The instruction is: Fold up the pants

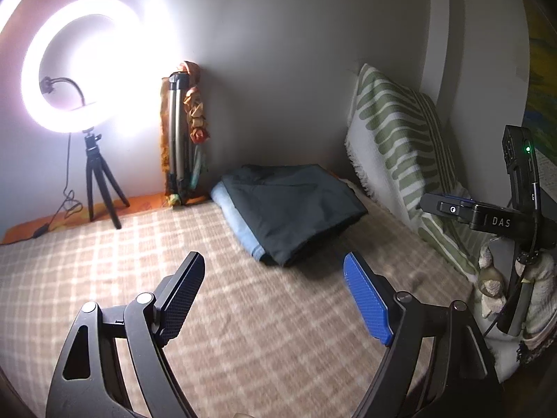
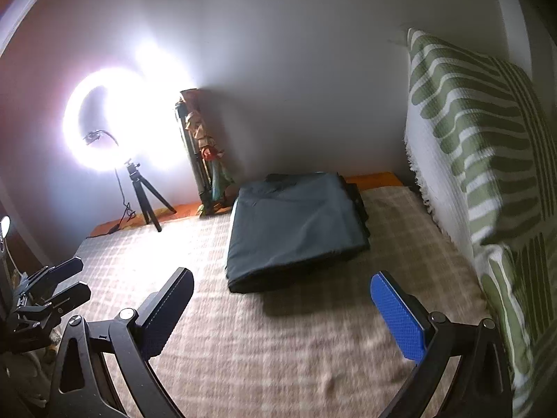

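Both of my claws stand with their fingers spread wide and nothing between them: the left claw [image 1: 275, 271] and the right claw [image 2: 282, 289] each hover over the checked blanket [image 1: 243, 331] on the bed, short of the cloth. The pants [image 1: 292, 209] lie at the far end of the blanket as a dark, squared bundle, near the wall and just beside the green-striped pillow [image 1: 393, 146]. From the left wrist view a pale blue layer [image 1: 236, 223] shows under the bundle's left edge; I cannot tell whether it belongs to the pants or is another piece lying beneath.

To my eye the folding looks nearly or wholly finished, so the main risk is spoiling it. If I reach in and pinch only the top layer, the stack could slide and open along its near edge, where the layers already look loose. Catching the blue layer along with the dark one would drag both and skew the bundle. The blanket is soft and could bunch under a finger, so a low approach may grab blanket instead of pants.

Off to the left stands the ring light [image 1: 69, 62] on a small tripod [image 1: 101, 188], its cable trailing on the bed; a wide swing of my left claw could snag it and tip it. The glare also washes out that side of the view.
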The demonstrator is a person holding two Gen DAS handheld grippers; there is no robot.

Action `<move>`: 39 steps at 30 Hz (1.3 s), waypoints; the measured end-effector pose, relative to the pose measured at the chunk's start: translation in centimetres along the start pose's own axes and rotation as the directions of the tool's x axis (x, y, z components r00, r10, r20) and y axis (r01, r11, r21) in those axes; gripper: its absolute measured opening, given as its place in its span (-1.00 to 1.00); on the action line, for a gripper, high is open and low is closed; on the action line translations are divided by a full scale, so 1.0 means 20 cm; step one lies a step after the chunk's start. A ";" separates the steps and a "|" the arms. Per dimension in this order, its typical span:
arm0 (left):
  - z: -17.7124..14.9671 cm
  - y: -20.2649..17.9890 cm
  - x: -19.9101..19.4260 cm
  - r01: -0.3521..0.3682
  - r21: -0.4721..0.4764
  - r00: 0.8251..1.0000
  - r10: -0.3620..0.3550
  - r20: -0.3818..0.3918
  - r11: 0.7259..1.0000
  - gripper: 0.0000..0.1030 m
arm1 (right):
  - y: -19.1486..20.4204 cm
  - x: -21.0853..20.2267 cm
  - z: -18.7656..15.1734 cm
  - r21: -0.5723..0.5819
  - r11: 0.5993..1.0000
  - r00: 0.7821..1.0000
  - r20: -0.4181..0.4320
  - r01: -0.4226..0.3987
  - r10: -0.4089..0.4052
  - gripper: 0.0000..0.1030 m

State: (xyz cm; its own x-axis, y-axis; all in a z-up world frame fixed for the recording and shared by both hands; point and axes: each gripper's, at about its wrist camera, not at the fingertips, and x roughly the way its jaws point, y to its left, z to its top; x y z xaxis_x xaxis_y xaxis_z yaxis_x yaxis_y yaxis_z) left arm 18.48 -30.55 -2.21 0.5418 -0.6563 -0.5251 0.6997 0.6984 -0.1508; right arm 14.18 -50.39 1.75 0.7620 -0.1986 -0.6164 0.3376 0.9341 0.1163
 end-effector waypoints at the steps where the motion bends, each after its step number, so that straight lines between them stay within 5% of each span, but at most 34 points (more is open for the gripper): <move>1: -0.02 0.00 -0.02 -0.001 0.000 1.000 0.001 0.002 1.000 0.60 | 0.02 -0.03 -0.03 -0.003 1.000 1.000 0.004 0.006 -0.006 1.00; 12: -0.18 -0.02 -0.19 -0.041 -0.008 0.999 0.041 0.010 0.999 0.61 | 0.19 -0.19 -0.26 -0.079 0.996 0.999 0.024 0.049 -0.047 1.00; 15: -0.20 -0.02 -0.23 -0.052 -0.018 0.998 0.052 0.030 0.999 0.78 | 0.21 -0.21 -0.29 -0.074 0.997 0.999 0.028 0.028 -0.025 1.00; 18: -0.21 -0.02 -0.26 -0.071 -0.023 0.996 0.072 0.059 0.997 0.93 | 0.24 -0.23 -0.32 -0.085 0.996 0.999 0.038 0.028 -0.025 1.00; 39: -0.24 0.02 -0.27 -0.118 -0.055 0.992 0.121 0.044 0.991 0.96 | 0.24 -0.23 -0.35 -0.070 0.997 0.999 0.037 0.029 -0.027 1.00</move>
State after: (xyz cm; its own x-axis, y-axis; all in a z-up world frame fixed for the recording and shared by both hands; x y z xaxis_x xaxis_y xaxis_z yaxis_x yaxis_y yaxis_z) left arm 13.47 -25.35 -3.50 0.6424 -0.5792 -0.5019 0.6042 0.7856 -0.1332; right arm 8.40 -43.00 -0.41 0.7724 -0.2343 -0.5903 0.3205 0.9462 0.0438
